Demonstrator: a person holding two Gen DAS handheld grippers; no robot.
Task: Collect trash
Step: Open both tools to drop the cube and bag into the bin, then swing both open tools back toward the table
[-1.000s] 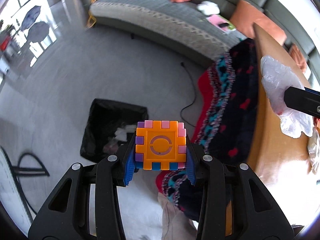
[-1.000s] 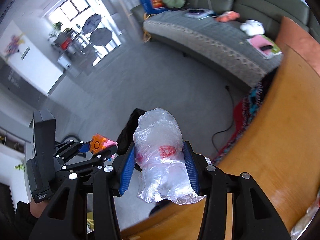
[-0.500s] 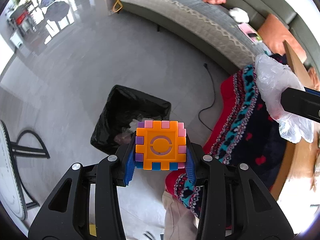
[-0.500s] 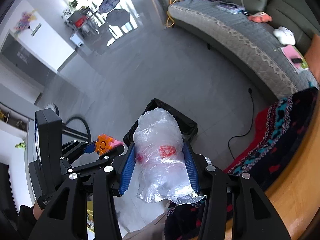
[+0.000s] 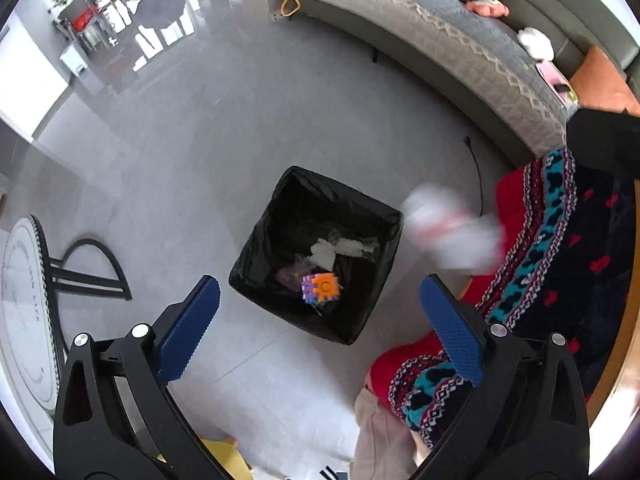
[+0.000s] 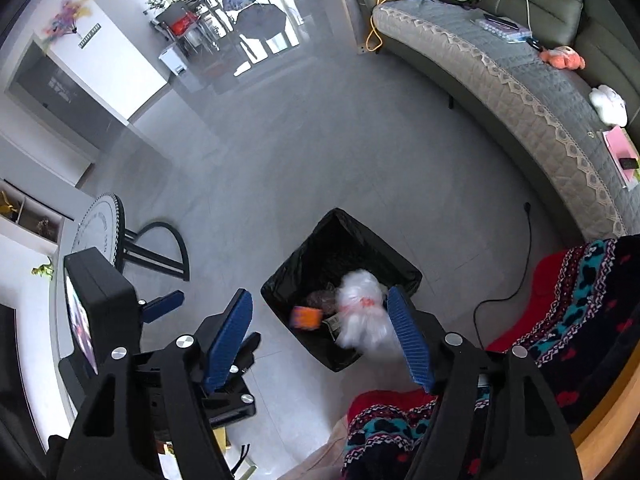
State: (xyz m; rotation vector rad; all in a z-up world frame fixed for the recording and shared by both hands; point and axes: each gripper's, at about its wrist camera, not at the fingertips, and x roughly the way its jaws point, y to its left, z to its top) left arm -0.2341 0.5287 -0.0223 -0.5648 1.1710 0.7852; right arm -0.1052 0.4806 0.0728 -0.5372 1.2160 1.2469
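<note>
A black-lined trash bin [image 5: 276,216] stands on the grey floor below both grippers; it also shows in the right wrist view [image 6: 340,232]. The orange and purple puzzle cube [image 5: 322,287] lies inside the bin, seen blurred in the right wrist view [image 6: 306,317]. The clear plastic bag [image 5: 452,234] is blurred in mid-air by the bin's right rim, and over the bin in the right wrist view [image 6: 362,312]. My left gripper [image 5: 320,324] is open and empty above the bin. My right gripper [image 6: 320,336] is open and empty too.
A patterned red and black blanket [image 5: 552,264] hangs off the wooden table edge at the right. A long grey sofa [image 6: 520,92] runs along the back. A black cable [image 6: 516,272] lies on the floor. A round side table [image 5: 24,304] stands at the left.
Both grippers have opened over the bin. The cube has dropped from the left gripper into the bin. The plastic bag has left the right gripper and is falling.
</note>
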